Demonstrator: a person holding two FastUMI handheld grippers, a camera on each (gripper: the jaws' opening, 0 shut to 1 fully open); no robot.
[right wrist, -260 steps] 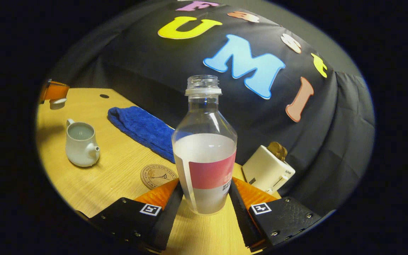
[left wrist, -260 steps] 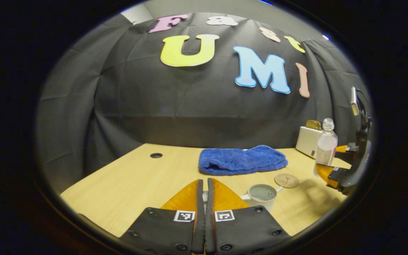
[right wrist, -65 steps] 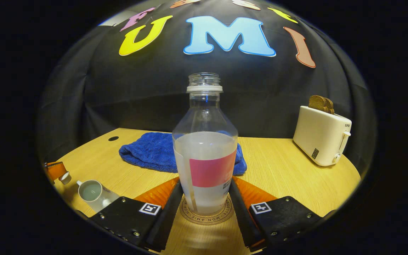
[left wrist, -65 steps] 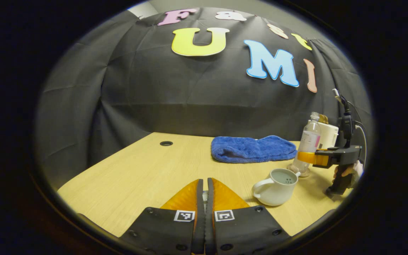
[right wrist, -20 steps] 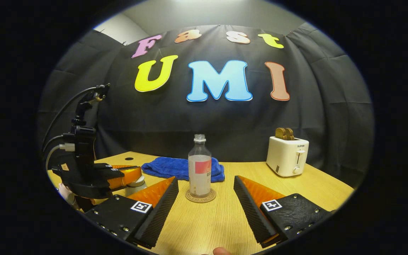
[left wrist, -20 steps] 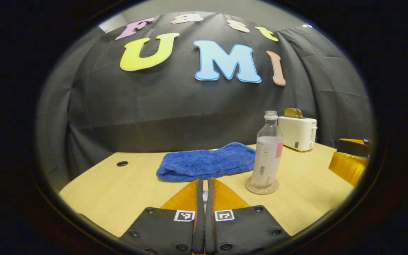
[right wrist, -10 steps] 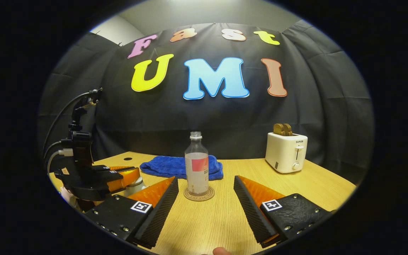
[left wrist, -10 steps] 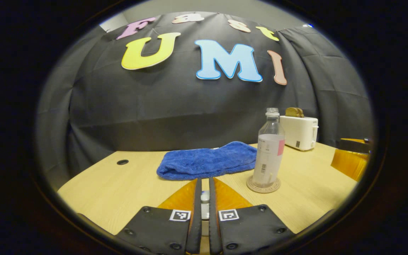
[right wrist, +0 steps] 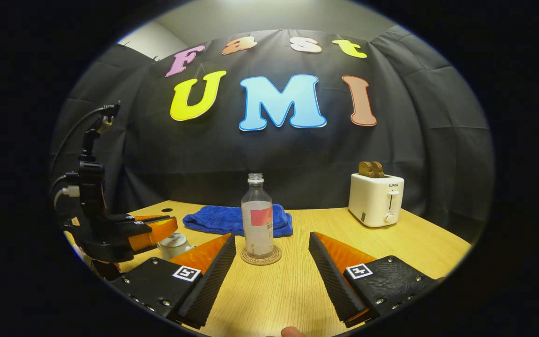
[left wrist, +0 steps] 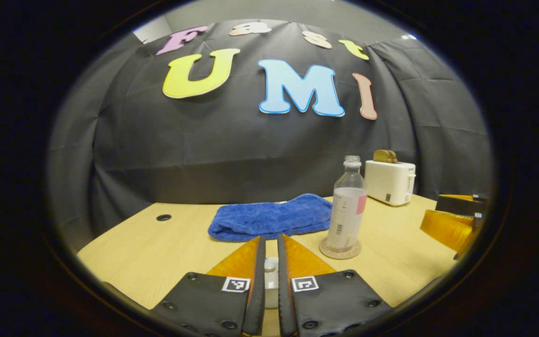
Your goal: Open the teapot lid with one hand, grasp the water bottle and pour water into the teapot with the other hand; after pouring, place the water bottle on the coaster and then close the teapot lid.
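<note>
The clear water bottle [right wrist: 257,220] with a pink label stands upright on the round coaster [right wrist: 261,256]; in the left gripper view the bottle [left wrist: 346,210] and coaster [left wrist: 340,249] lie to the right. My right gripper [right wrist: 272,238] is wide open, pulled back from the bottle and holding nothing. The white teapot [right wrist: 172,244] sits at the left with its lid on. My left gripper [right wrist: 169,224] hovers just over it. In its own view my left gripper [left wrist: 269,238] has its fingers a little apart, and the lid [left wrist: 269,276] shows in the gap.
A folded blue towel [right wrist: 232,220] lies behind the bottle. A white toaster [right wrist: 375,199] with toast stands at the back right. The wooden table [left wrist: 166,248] has a cable hole [left wrist: 163,217] at the far left. A person's fingertip [right wrist: 290,331] shows at the bottom edge.
The left gripper's fingers have parted slightly around the lid knob and it has drawn back a little. The right gripper has backed further from the bottle, which stays on the coaster.
</note>
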